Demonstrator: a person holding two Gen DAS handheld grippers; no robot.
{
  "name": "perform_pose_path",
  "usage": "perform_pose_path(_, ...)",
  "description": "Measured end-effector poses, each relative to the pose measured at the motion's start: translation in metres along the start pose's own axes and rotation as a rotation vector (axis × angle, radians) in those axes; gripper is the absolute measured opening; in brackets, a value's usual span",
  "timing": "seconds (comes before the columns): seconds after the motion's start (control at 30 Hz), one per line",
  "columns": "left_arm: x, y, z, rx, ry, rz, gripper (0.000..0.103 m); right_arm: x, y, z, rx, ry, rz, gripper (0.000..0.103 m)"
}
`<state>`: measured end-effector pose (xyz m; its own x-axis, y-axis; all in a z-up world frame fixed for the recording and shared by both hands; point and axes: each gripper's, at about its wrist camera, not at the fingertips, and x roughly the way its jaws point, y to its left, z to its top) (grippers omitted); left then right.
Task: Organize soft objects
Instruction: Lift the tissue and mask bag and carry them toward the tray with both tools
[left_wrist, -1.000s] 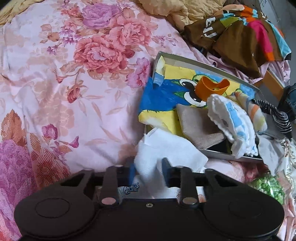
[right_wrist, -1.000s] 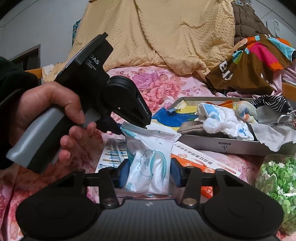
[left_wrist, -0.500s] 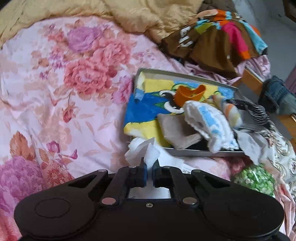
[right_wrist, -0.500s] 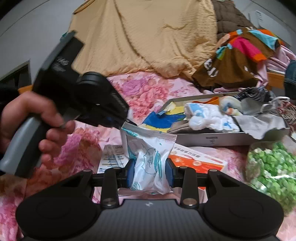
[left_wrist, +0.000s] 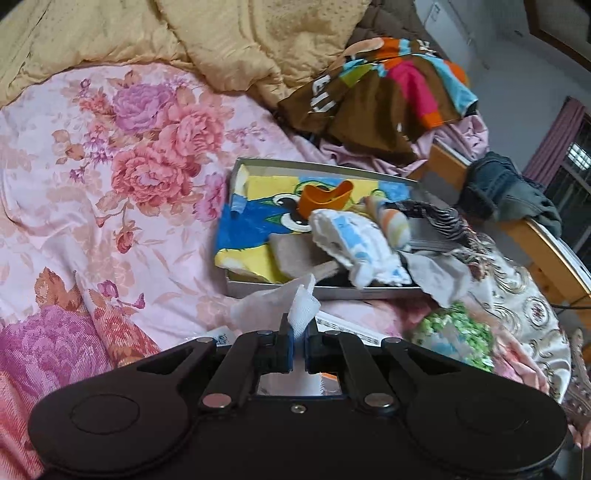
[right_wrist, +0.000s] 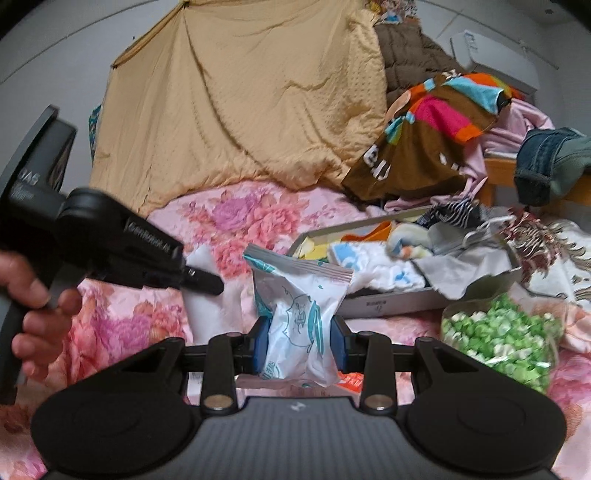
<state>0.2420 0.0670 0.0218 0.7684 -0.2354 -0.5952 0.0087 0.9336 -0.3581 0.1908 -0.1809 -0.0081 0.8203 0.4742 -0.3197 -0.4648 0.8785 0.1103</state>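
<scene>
The left gripper (left_wrist: 298, 345) has its two fingers pressed almost together, pinching a thin white cloth (left_wrist: 301, 314) that sticks up between them. The right gripper (right_wrist: 299, 345) squeezes a white plastic packet (right_wrist: 297, 314) with blue-green print, one pad on each side. Both are above a pink flowered bedspread (left_wrist: 110, 184). Behind them sits a flat grey box (left_wrist: 332, 293) full of small soft cloths. A bag of green bits (right_wrist: 502, 336) lies near the box.
</scene>
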Motion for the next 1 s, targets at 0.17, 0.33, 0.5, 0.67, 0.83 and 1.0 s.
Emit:
perform_pose_path(0.17,-0.022,-0.017,-0.002,0.051,-0.011,-0.017,0.004,-0.018,-0.001,0.012,0.022,-0.050,-0.007,0.038)
perform_pose_path(0.33,-0.045,-0.037,-0.002,0.109,-0.043,-0.026,0.004,-0.040,-0.002,0.021,0.034,-0.104,-0.006,0.038)
perform_pose_path(0.5,-0.066,-0.057,-0.002,0.144,-0.072,-0.032,0.004,-0.061,-0.002,0.030,0.051,-0.150,-0.011,0.038)
perform_pose_path(0.67,-0.084,-0.076,-0.003,0.169,-0.095,-0.039,0.004,-0.080,-0.005,0.037,0.071,-0.185,-0.025,0.038)
perform_pose_path(0.83,-0.097,-0.094,-0.005,0.193,-0.112,-0.056,0.004,-0.093,-0.011,0.044,0.086,-0.206,-0.058,0.039)
perform_pose_path(1.0,-0.103,-0.105,-0.006,0.202,-0.122,-0.079,0.004,-0.101,-0.019,0.050,0.095,-0.218,-0.093,0.039)
